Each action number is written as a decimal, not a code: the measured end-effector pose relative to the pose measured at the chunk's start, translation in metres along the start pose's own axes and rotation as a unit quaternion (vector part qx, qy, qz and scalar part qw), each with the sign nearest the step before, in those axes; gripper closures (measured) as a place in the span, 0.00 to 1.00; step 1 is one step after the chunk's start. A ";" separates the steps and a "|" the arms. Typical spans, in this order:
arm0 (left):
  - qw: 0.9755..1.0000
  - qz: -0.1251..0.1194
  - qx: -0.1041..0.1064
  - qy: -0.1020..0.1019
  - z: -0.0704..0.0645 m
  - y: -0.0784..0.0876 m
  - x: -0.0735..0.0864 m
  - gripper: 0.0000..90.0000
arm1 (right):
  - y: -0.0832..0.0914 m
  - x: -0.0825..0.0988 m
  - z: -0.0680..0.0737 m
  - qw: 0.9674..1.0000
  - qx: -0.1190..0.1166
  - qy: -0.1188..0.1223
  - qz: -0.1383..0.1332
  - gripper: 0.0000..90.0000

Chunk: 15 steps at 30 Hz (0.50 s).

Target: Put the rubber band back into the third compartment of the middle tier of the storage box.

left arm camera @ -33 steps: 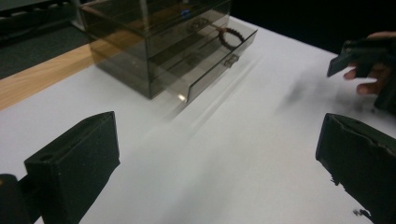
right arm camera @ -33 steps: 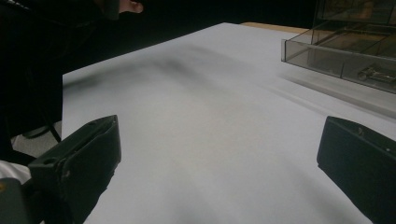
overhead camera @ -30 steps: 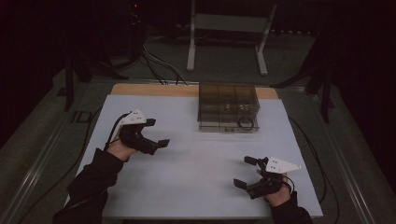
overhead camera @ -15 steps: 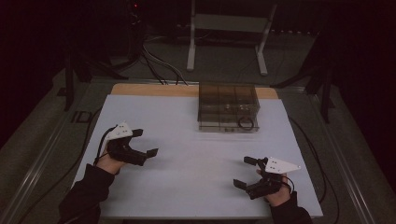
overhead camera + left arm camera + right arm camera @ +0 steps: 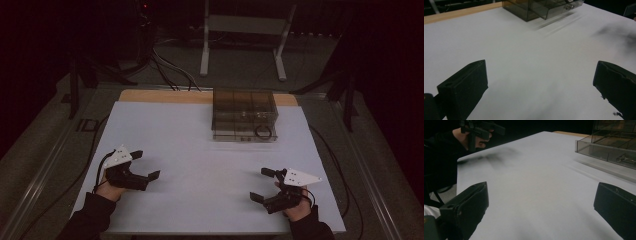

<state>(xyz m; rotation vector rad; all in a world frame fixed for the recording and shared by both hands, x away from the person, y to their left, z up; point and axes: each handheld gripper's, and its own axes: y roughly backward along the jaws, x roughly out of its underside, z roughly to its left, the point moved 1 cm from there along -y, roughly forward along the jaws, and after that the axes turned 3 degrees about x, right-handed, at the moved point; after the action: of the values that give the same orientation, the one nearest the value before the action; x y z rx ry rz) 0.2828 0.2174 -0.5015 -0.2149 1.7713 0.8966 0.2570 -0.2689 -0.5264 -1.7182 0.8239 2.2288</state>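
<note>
While both hands rest low on the white desk [image 5: 200, 165], the left tool [image 5: 145, 165] sits at about 8 o'clock from the desk's centre, its jaws spread wide with bare desk between them. The right tool [image 5: 265, 184] lies at about 4 o'clock, near the front edge, likewise released and grasping nothing. The two are well apart.

Nearest thing to either is the smoky clear box [image 5: 243, 115], standing at about 1 o'clock on the far half of the desk, close to the wooden strip [image 5: 165, 96] along the back edge. A dark ring [image 5: 263, 132] shows at its front right corner. In the right gripper view the box [image 5: 609, 147] has low compartments, and a small metal piece [image 5: 624, 158] lies in one; what it is I cannot quite tell in the dim light. That view also catches the left tool [image 5: 482, 130] far off at 10 o'clock.
</note>
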 end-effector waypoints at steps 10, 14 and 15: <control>1.000 0.014 -0.015 0.004 -0.007 0.012 0.026 0.00 | 0.000 0.000 0.001 1.000 -0.001 0.001 0.002 0.00; 0.999 0.012 -0.029 0.011 -0.009 0.018 0.034 0.00 | 0.000 0.000 0.000 1.000 -0.003 0.000 0.003 0.00; 0.999 0.016 -0.033 0.011 -0.009 0.019 0.037 0.00 | 0.000 0.000 0.001 1.000 -0.003 0.001 0.003 0.00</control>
<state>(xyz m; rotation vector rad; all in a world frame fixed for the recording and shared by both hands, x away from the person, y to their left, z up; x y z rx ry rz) 0.2512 0.2353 -0.5238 -0.2408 1.7705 0.9790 0.2566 -0.2682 -0.5267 -1.7232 0.8245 2.2364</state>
